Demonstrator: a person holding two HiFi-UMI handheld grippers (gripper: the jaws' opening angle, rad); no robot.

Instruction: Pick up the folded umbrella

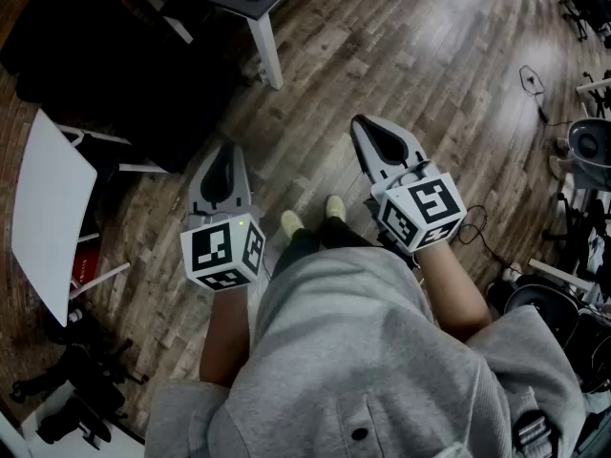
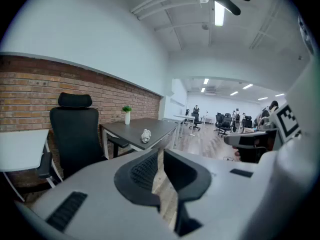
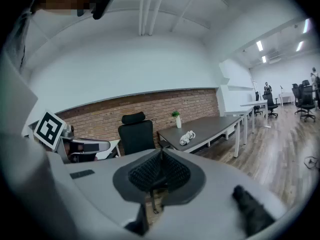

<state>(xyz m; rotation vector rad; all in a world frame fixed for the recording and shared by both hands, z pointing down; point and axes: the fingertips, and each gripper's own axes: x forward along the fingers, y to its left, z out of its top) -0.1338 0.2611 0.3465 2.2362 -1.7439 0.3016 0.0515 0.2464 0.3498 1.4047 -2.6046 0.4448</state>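
**Fingers (image 2: 142,171) closed and empty on both grippers; folded umbrella (image 2: 145,135) lying on the dark desk (image 2: 125,130)**

Fingers of the left gripper (image 1: 225,151) are seen drawn together, with only a sliver of floor showing between the ribbed pads and nothing caught there. The right gripper (image 1: 363,124) is likewise closed, its pads meeting at the tips, and no object is held.

Both grippers are held out in front of the person, tilted slightly downward over the wooden floor (image 1: 430,65), side by side and well apart from the desk. The person's pale shoes (image 1: 291,222) can be made out between them in the head view.

The folded umbrella is seen as a small pale bundle resting near the front edge of the dark desk, untouched by either gripper. A small potted plant (image 2: 127,115) is set at the back of the same desk, against the brick wall (image 2: 30,94). A black office chair (image 2: 75,134) is placed beside the desk, and a white table (image 1: 52,208) lies further to the left.
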